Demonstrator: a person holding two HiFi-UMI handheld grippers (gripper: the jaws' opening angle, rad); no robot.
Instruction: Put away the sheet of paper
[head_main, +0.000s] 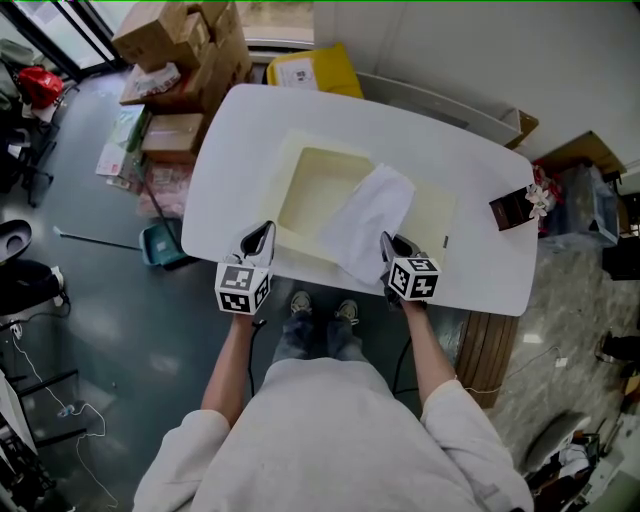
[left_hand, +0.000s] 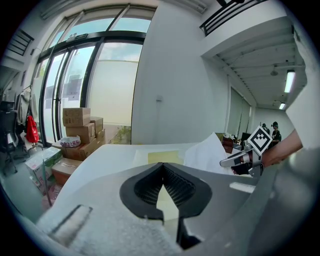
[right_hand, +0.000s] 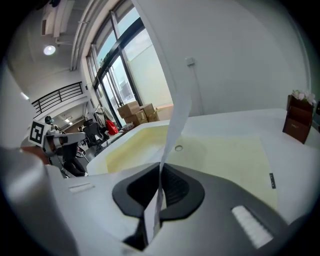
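Observation:
A white sheet of paper (head_main: 368, 222) hangs over the middle of an open cream box (head_main: 300, 160) on the white table (head_main: 240, 130). My right gripper (head_main: 386, 242) is shut on the sheet's near edge. In the right gripper view the paper (right_hand: 177, 115) rises edge-on from between the jaws of that gripper (right_hand: 161, 167), over the cream box (right_hand: 220, 155). My left gripper (head_main: 262, 232) is at the box's front left corner, shut with nothing in it. The left gripper view shows that gripper (left_hand: 162, 166), the paper (left_hand: 205, 155) and the right gripper (left_hand: 235, 161) beyond it.
A small brown box (head_main: 515, 208) with white items stands at the table's right end, also in the right gripper view (right_hand: 298, 122). Cardboard boxes (head_main: 185, 50) and a yellow parcel (head_main: 315, 70) lie on the floor behind the table. A dustpan (head_main: 160, 243) lies at the left.

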